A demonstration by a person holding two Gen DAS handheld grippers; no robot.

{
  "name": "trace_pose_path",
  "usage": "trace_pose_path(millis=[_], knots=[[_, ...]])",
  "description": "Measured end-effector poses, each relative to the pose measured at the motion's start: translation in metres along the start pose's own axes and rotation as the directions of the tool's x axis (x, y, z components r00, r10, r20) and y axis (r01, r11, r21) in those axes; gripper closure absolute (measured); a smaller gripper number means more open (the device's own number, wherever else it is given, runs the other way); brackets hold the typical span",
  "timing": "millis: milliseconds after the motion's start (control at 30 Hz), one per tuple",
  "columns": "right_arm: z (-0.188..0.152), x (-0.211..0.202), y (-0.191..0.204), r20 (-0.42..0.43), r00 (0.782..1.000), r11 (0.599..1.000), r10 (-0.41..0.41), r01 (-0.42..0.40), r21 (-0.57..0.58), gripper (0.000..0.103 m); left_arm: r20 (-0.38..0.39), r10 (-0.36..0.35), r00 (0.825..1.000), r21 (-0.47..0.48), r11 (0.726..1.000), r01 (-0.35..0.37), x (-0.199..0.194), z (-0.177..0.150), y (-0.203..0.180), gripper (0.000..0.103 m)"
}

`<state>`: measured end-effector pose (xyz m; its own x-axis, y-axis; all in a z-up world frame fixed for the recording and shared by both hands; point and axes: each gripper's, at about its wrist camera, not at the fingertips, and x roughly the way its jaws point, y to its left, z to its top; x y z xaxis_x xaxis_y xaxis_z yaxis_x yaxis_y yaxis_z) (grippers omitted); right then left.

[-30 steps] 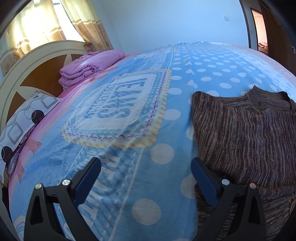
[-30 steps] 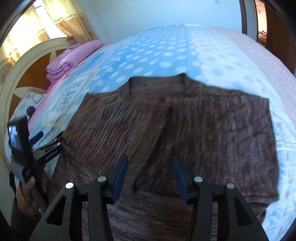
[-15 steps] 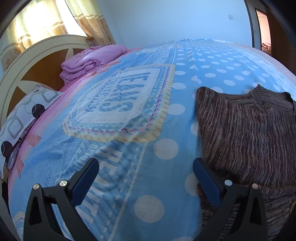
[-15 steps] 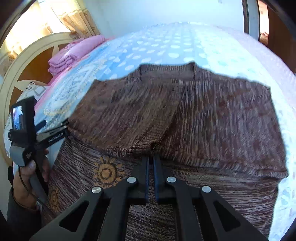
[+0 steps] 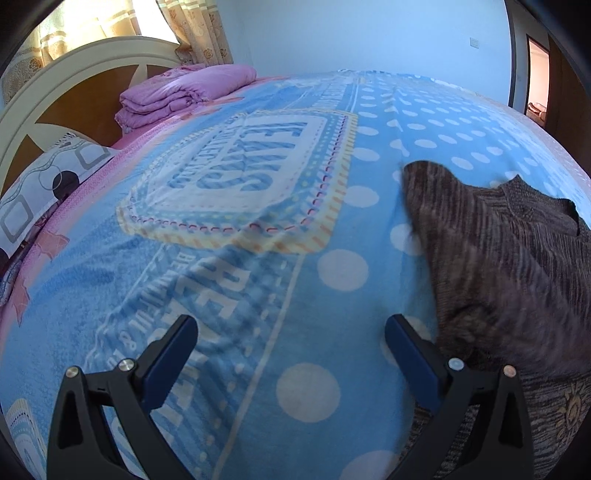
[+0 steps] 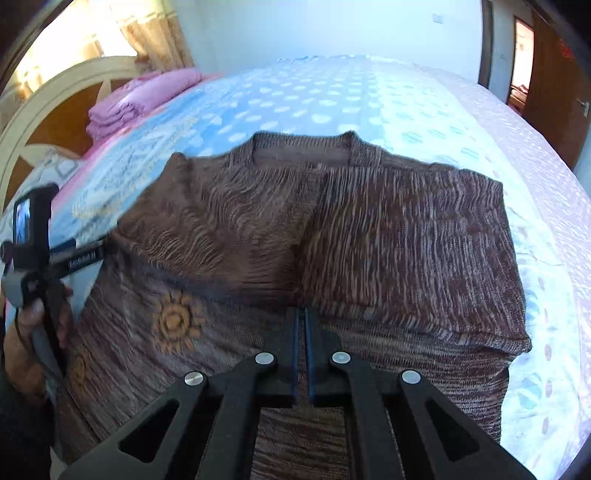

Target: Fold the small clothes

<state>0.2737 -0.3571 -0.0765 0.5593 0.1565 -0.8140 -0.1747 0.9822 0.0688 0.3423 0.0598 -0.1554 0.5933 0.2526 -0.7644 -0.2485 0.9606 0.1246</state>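
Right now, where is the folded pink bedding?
The pink bedding is stacked at the head of the bed, upper left in both wrist views, against the headboard and below the curtains, well away from the brown sweater.

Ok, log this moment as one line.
step: folding sweater | right gripper: jaws shut on sweater edge | left gripper: jaws open, empty, over blanket
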Motion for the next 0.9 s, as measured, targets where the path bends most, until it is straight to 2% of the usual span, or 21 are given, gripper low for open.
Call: trace_pose_path(millis=[33, 67, 133, 267, 367, 433, 467, 500, 633, 733, 800, 867, 900], knots=[[0.003, -0.005, -0.003, 0.021, 1.000, 1.000, 0.010, -0.010, 0.007, 0.094, 0.004, -0.004, 1.000, -0.007, 1.000, 0.004, -0.001, 0.000, 0.001, 0.000], [0.006, -0.008, -0.006, 0.036, 0.999, 0.999, 0.024, -0.024, 0.020, 0.079, 0.011, -0.003, 1.000, -0.011, 1.000, 0.003, -0.003, 0.000, 0.003, 0.000], [0.021, -0.010, -0.016, 0.068, 0.997, 0.997, 0.033, -0.038, 0.066, 0.070, 0.036, 0.011, 0.999, -0.026, 1.000, -0.010, -0.008, 0.000, 0.005, 0.000], [0.061, 0.011, -0.023, 0.098, 0.995, 0.996, 0.035, -0.042, 0.074, 0.070, 0.083, 0.022, 0.996, -0.007, 1.000, -0.021, -0.016, 0.000, 0.000, 0.000], [0.082, 0.043, -0.023, 0.081, 0.997, 0.998, 0.018, -0.023, 0.063, 0.070, 0.067, 0.025, 0.997, 0.019, 0.999, -0.026, -0.012, 0.001, -0.005, 0.000], [0.088, 0.066, -0.020, 0.041, 0.999, 0.999, 0.005, -0.007, 0.044, 0.070, 0.050, 0.024, 0.998, 0.017, 1.000, -0.025, -0.008, 0.001, -0.004, 0.000], [0.088, 0.069, -0.019, 0.030, 1.000, 0.999, -0.007, 0.006, 0.036, 0.088, 0.042, 0.019, 0.999, 0.012, 1.000, -0.020, -0.006, 0.002, -0.003, 0.000], [0.089, 0.072, -0.015, 0.025, 0.999, 0.999, -0.033, 0.032, 0.014, 0.100, 0.036, 0.014, 0.999, 0.008, 1.000, -0.014, -0.005, 0.002, -0.002, 0.000], [0.093, 0.049, -0.004, 0.126, 0.989, 0.996, -0.082, 0.087, -0.034, 0.100, 0.025, 0.005, 1.000, -0.008, 1.000, -0.005, -0.003, 0.001, 0.000, 0.000], [0.102, 0.043, -0.008, 0.168, 0.977, 0.990, -0.130, 0.136, -0.030, 0.100, 0.028, 0.017, 0.999, 0.004, 1.000, -0.017, -0.003, 0.000, -0.003, 0.000], [0.104, 0.052, -0.013, 0.147, 0.971, 0.981, -0.188, 0.191, -0.010, 0.100, 0.029, 0.021, 0.999, 0.009, 1.000, -0.022, -0.003, -0.001, -0.004, 0.000], [0.102, 0.064, -0.018, 0.083, 0.984, 0.987, -0.160, 0.160, 0.005, 0.096, 0.028, 0.019, 0.999, 0.006, 1.000, -0.019, -0.002, -0.001, -0.004, 0.000], [0.098, 0.069, -0.021, 0.051, 0.983, 0.985, -0.174, 0.174, 0.014, 0.090, 0.027, 0.017, 0.999, 0.004, 1.000, -0.017, -0.002, -0.001, -0.003, 0.000]])
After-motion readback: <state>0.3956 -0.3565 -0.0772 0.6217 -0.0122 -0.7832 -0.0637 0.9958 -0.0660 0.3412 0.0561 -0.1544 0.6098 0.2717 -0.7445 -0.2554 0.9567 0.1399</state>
